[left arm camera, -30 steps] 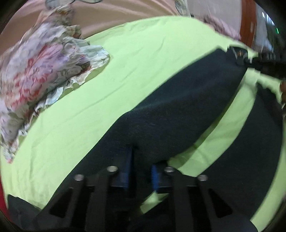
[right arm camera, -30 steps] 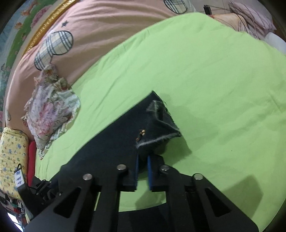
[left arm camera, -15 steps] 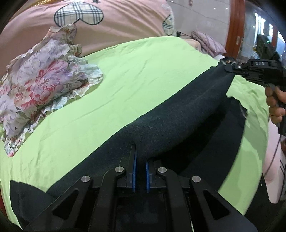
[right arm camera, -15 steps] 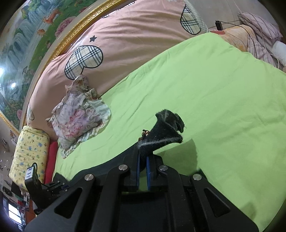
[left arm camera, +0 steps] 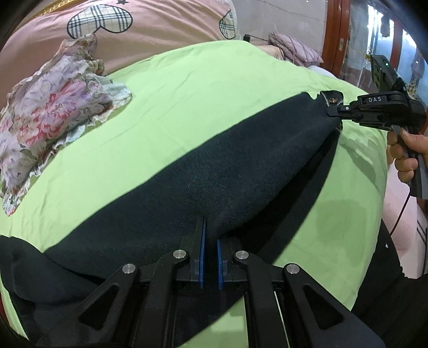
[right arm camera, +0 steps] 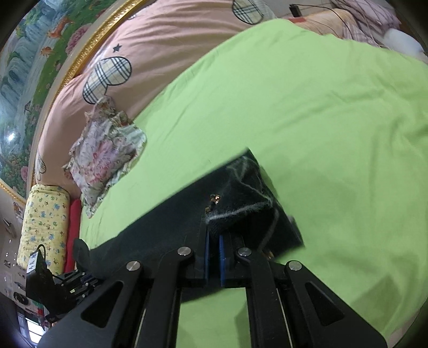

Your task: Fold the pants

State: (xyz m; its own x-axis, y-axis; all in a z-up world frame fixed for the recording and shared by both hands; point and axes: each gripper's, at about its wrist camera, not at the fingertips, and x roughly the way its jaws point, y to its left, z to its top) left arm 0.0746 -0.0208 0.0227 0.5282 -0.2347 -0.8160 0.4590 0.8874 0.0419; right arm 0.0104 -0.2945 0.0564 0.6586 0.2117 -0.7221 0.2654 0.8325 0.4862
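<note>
Dark navy pants stretch across the lime-green sheet. My left gripper is shut on a fold of the pants at one end. My right gripper is shut on the waistband corner by the brass button. In the left wrist view the right gripper pinches the far end, held by a hand. The held leg hangs over the second leg lying below. The left gripper's body shows at the lower left of the right wrist view.
A floral ruffled pillow lies on the sheet at left and shows in the right wrist view too. A pink quilt with plaid hearts lies behind. A yellow bolster lies at the bed's left edge.
Both grippers carried the lifted pant leg sideways over the other leg. The green gap between the legs has closed. The waistband corner, raised half a second ago, is lower and nearer the sheet.
</note>
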